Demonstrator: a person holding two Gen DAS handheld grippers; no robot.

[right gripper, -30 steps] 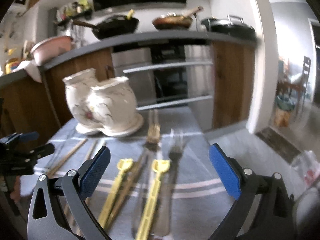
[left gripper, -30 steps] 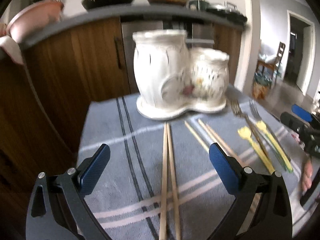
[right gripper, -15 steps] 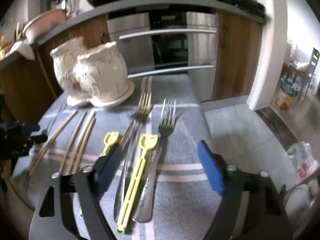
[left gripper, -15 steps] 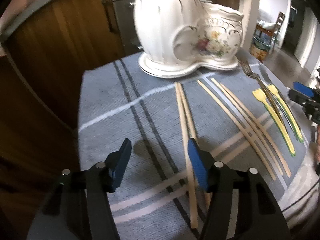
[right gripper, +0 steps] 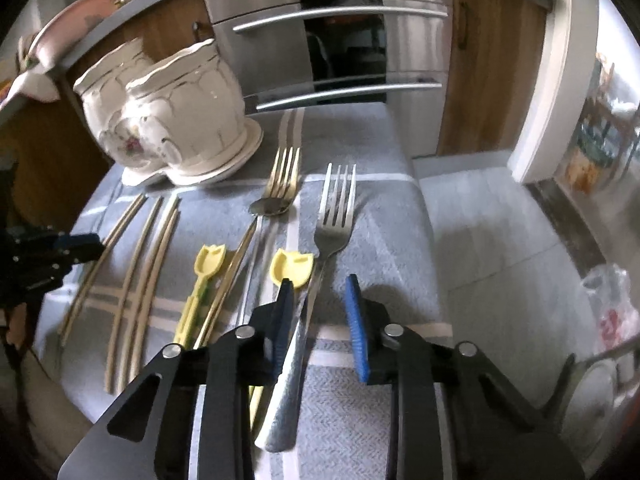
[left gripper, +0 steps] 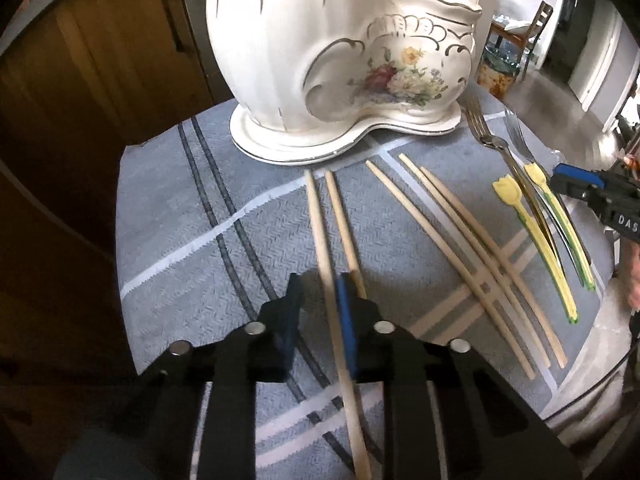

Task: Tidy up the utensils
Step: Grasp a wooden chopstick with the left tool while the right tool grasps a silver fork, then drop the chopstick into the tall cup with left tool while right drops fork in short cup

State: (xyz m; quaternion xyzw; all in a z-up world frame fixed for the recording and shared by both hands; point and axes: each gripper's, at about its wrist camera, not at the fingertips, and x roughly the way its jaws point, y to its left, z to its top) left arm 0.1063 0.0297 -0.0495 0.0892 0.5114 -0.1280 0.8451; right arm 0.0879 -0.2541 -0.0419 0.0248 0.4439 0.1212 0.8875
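We note the left tool [left gripper: 318, 312] low in the centre of the left wrist view, its jaws having just been closing, with one chopstick [left gripper: 325, 264] of the leftmost pair running between them; the right blue pad [left gripper: 345, 320] lies against it, the left pad stands off with a gap, so the tool is not yet clenched on it. The second chopstick [left gripper: 343, 226] of that pair lies just beside, outside the right pad. Three more chopsticks [left gripper: 452, 248] fan out to the right on the grey striped cloth [left gripper: 172, 216] covering the table. The white ceramic holder [left gripper: 332, 52], two joined pots with a floral print, stands upright at the top centre of the frame. At the right edge we see two yellow picks [left gripper: 532, 236] and fork tines. In the right wrist view the right tool [right gripper: 320, 312] sits low centre, its jaws likewise having just been closing, with the silver fork [right gripper: 320, 256] handle between them; the left pad [right gripper: 285, 312] is touching or nearly touching the handle, the right pad is apart, so no full grasp yet. A gold fork [right gripper: 282, 176] and a spoon [right gripper: 270, 206] lie left of it, the holder is in the upper left, and an oven [right gripper: 340, 40] fills the upper centre.
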